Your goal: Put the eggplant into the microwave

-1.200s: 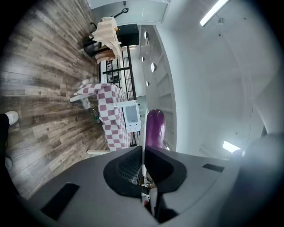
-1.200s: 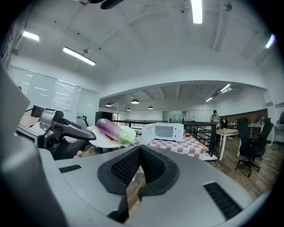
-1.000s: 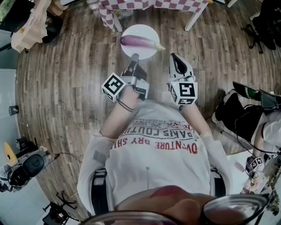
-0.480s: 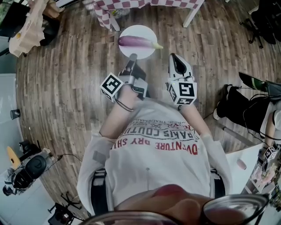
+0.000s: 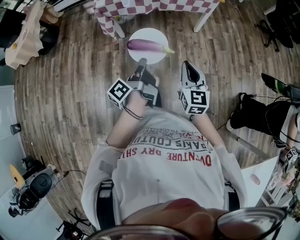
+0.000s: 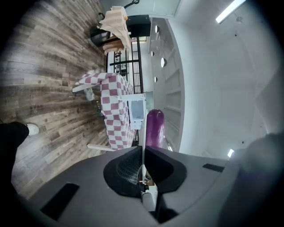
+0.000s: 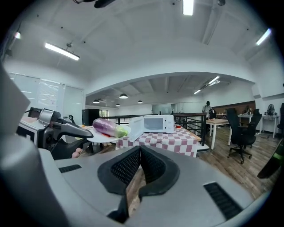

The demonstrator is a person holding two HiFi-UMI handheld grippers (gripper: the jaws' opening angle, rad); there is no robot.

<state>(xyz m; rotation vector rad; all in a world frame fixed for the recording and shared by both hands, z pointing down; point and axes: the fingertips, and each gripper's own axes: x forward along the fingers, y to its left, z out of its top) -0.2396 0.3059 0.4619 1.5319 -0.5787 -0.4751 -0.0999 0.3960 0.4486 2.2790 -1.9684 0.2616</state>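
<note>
A purple eggplant point(image 5: 146, 45) with a green stem end lies on a white plate point(image 5: 154, 33). My left gripper point(image 5: 142, 61) is shut on the plate's near rim and holds it level above the wooden floor. In the left gripper view the plate point(image 6: 143, 133) shows edge-on between the jaws, with the eggplant point(image 6: 155, 128) beyond them. My right gripper point(image 5: 186, 64) is shut and empty, to the right of the plate. Ahead in the right gripper view, the white microwave point(image 7: 155, 123) stands on a red-checked table point(image 7: 173, 142) with its door point(image 7: 135, 128) swung open. The eggplant point(image 7: 108, 127) hangs left of it.
The checked table point(image 5: 140, 7) lies just beyond the plate in the head view. A black railing point(image 7: 195, 122) runs behind the microwave. An office chair point(image 7: 239, 133) stands to the right. Dark bags point(image 5: 248, 115) lie on the floor at right, camera gear point(image 5: 33, 187) at lower left.
Both grippers and the plate with the eggplant have moved forward towards the checked table, which now shows more at the top of the head view. Neither grip has changed.
</note>
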